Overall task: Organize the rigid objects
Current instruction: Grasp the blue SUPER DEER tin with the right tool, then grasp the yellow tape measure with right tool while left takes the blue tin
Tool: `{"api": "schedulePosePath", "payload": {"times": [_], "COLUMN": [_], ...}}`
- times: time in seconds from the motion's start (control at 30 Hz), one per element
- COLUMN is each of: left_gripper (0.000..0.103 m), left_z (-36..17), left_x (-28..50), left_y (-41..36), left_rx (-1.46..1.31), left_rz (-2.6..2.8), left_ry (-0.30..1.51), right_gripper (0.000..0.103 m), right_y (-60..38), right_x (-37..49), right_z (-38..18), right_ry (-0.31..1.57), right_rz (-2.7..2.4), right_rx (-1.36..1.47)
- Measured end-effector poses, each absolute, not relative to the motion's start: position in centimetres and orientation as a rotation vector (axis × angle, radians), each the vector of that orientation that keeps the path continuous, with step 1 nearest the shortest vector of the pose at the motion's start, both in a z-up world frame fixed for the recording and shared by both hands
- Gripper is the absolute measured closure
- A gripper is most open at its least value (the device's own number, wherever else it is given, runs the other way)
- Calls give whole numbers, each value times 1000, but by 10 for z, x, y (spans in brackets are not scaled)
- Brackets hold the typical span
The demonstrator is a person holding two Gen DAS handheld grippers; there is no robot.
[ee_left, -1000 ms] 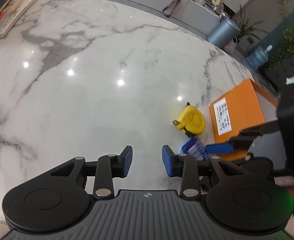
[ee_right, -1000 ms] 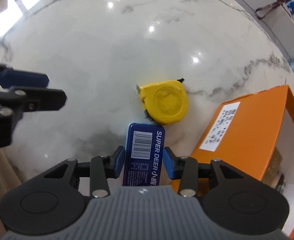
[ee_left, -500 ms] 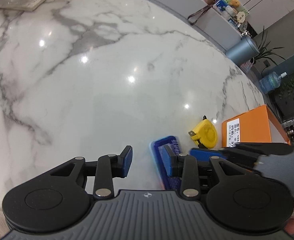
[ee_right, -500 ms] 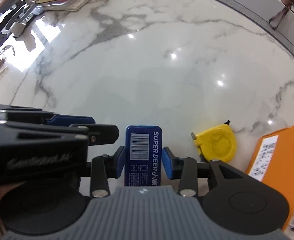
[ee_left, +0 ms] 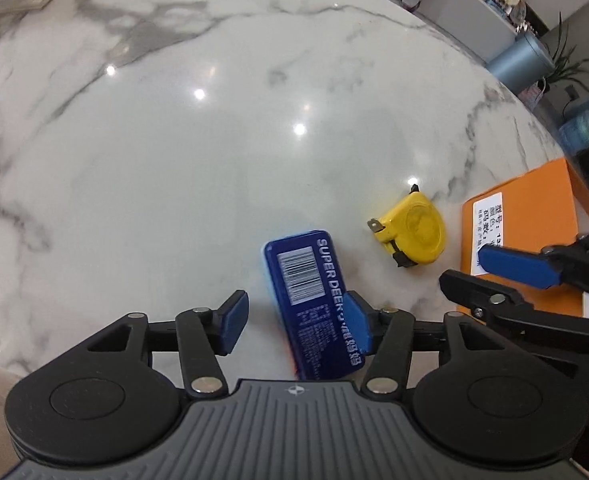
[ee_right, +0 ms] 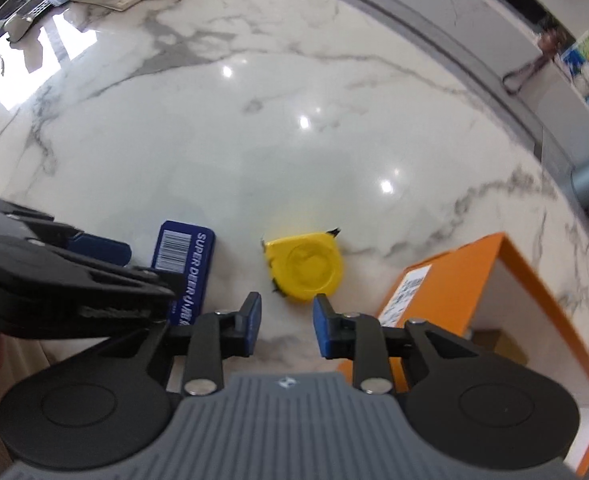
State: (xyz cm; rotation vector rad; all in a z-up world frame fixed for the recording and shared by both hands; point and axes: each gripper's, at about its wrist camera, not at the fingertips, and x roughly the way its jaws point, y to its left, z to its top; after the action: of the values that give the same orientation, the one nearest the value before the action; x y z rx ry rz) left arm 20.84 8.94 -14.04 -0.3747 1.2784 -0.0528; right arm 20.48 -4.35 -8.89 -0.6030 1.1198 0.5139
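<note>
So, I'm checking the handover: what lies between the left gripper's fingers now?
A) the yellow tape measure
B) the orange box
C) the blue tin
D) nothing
C: in the left wrist view the blue tin lies on the marble between the left gripper's open fingers, against the right one, while the tape measure sits farther off.

Both mounted behind a gripper, looking forward and down along its fingers, close above the marble desk (ee_left: 222,152). Left view further left. Shared: blue tin (ee_left: 310,280) (ee_right: 184,258), yellow tape measure (ee_left: 414,234) (ee_right: 306,266), orange box (ee_left: 534,216) (ee_right: 490,276).
</note>
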Motion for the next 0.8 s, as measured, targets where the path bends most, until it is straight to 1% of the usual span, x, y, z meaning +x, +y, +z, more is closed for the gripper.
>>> {"api": "schedulePosePath", "payload": {"times": [0.1, 0.13, 0.2, 0.33, 0.37, 0.4, 0.43, 0.47, 0.5, 0.57, 0.63, 0.67, 0.7, 0.73, 0.8], "left_gripper": [41, 45, 50, 53, 57, 59, 69, 72, 72, 71, 68, 59, 55, 47, 42], "left_z": [-139, -138, -138, -137, -136, -135, -133, -132, -133, -133, -134, -133, -132, -132, -132], "left_x": [211, 211, 210, 213, 215, 217, 219, 220, 221, 221, 220, 219, 217, 215, 212], "left_y": [75, 71, 69, 80, 85, 90, 94, 97, 99, 101, 98, 95, 92, 89, 85], "left_rx": [-274, -246, -206, -179, -173, -174, -177, -177, -179, -180, -177, -163, -152, -146, -125], "left_rz": [-57, -70, -108, -152, -152, -156, -165, -186, -215, -232, -228, -227, -232, -239, -249], "left_ry": [1259, 1247, 1234, 1232, 1231, 1228, 1228, 1225, 1232, 1243, 1254, 1261, 1263, 1264, 1259], "right_gripper": [75, 75, 75, 75, 73, 66, 62, 57, 55, 55, 50, 42, 37, 37, 37], "right_y": [-47, -48, -49, -49, -47, -45, -43, -42, -41, -39, -35, -34, -32, -32, -33], "right_x": [206, 207, 210, 215, 216, 218, 220, 224, 228, 237, 244, 246, 249, 251, 256], "right_z": [-89, -90, -95, -101, -102, -104, -106, -108, -110, -114, -119, -121, -124, -126, -129], "right_ry": [1105, 1103, 1104, 1109, 1106, 1104, 1105, 1110, 1124, 1149, 1166, 1173, 1187, 1197, 1218], "right_rz": [527, 529, 532, 573, 588, 599, 603, 606, 614, 619, 625, 631, 637, 643, 651], "right_rx": [-633, -644, -664, -659, -666, -676, -681, -678, -667, -650, -672, -686, -700, -706, -696]}}
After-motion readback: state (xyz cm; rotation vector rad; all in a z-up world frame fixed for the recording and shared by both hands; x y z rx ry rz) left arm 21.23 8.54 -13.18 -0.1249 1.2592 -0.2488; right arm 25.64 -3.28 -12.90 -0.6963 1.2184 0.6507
